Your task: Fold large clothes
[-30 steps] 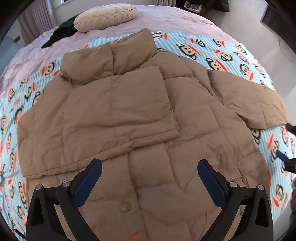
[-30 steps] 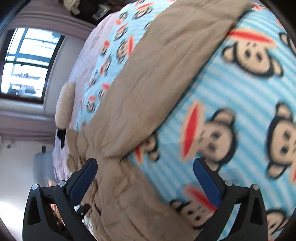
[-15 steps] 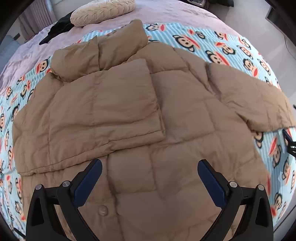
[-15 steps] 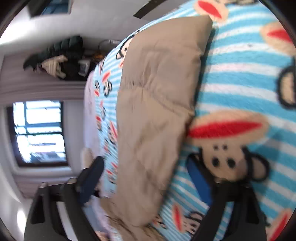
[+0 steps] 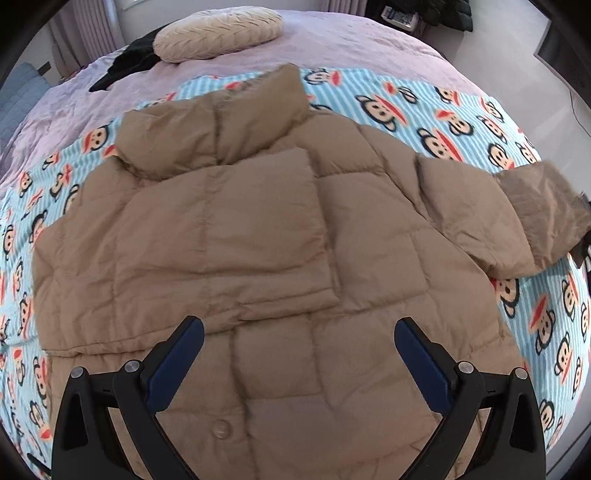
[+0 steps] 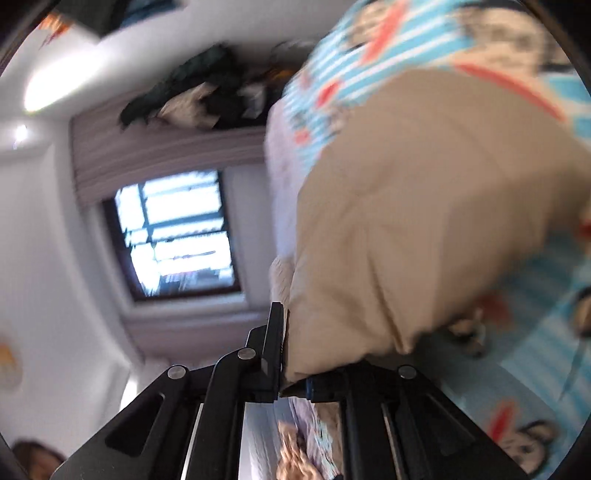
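Right wrist only: claw (image 6: 291,369) on sleeve (image 6: 406,229)

Tan quilted jacket (image 5: 258,240) on a blanket (image 5: 461,122) striped light blue and white, printed with brown monkey faces with red mouths. Lilac bedspread (image 5: 351,44) beyond, with a cream cushion (image 5: 218,33) and black cloth (image 5: 125,66). Black left gripper (image 5: 299,350), blue pads (image 5: 177,365).

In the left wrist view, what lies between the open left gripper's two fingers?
Only the tan quilted puffer jacket: its lower front panels fill the gap of the left gripper, which is open and holds nothing. A round snap button sits nearer the camera.
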The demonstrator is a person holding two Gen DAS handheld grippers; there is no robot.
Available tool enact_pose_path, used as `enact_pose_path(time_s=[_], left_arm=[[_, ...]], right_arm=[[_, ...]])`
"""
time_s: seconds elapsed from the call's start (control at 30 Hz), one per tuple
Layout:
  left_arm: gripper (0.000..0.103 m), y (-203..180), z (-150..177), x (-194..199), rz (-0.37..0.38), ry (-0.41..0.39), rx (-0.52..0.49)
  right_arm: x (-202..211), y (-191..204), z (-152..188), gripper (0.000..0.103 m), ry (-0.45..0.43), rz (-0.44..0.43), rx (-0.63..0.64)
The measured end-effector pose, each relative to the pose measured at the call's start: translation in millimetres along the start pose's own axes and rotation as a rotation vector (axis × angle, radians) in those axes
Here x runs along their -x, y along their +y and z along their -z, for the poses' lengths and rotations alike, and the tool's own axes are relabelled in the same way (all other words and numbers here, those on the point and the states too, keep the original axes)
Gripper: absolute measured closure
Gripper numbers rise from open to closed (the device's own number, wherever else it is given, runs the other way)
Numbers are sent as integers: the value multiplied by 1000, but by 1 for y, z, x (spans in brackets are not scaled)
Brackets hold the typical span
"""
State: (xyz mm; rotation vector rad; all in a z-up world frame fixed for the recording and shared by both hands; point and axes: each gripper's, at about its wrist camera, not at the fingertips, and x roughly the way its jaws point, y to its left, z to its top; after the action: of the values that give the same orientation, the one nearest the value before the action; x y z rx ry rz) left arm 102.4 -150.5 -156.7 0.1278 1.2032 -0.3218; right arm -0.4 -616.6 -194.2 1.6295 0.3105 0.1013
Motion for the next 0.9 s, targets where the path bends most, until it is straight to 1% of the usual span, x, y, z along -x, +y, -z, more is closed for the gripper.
enact_pose_path(time_s=[0.1, 0.17, 0.23, 0.3, 0.37, 0.43, 0.53, 0.57, 0.63, 0.67, 0.7, 0.77, 0.8, 0.87, 0.9], left_arm=[[0, 18, -4, 3, -12, -11, 27], [0, 32, -6, 5, -23, -23, 46], [0, 45, -7, 8, -31, -35, 62], [0, 63, -7, 11, -39, -46, 86], [0, 82, -7, 12, -50, -55, 113], [0, 100, -5, 13, -57, -60, 138], [0, 132, 0, 14, -73, -63, 182], [0, 141, 2, 14, -74, -64, 196], [0, 157, 6, 13, -73, -64, 223], [0, 164, 9, 13, -68, -63, 235], [0, 170, 11, 13, -63, -62, 250], [0, 184, 15, 12, -52, -61, 276], [0, 187, 15, 11, -47, -61, 280], [0, 192, 16, 8, -36, -61, 283], [0, 193, 17, 7, -30, -59, 281]], right_arm=[[-35, 31, 21, 93, 93, -20, 93], [-66, 55, 43, 93, 168, -17, 182], [-88, 76, 65, 93, 237, -6, 268], [-123, 95, 100, 93, 317, 21, 376], [-157, 108, 138, 93, 393, 68, 490], [-192, 112, 181, 93, 479, 107, 578], [-233, 93, 238, 93, 591, 162, 609], [-250, 80, 259, 93, 629, 206, 621], [-271, 56, 286, 93, 671, 291, 628], [-283, 42, 295, 93, 688, 338, 617], [-284, 22, 308, 93, 696, 375, 592], [-293, -12, 310, 93, 695, 452, 539], [-287, -26, 311, 93, 689, 486, 524], [-286, -46, 313, 93, 669, 570, 500], [-285, -54, 313, 93, 664, 593, 484]])
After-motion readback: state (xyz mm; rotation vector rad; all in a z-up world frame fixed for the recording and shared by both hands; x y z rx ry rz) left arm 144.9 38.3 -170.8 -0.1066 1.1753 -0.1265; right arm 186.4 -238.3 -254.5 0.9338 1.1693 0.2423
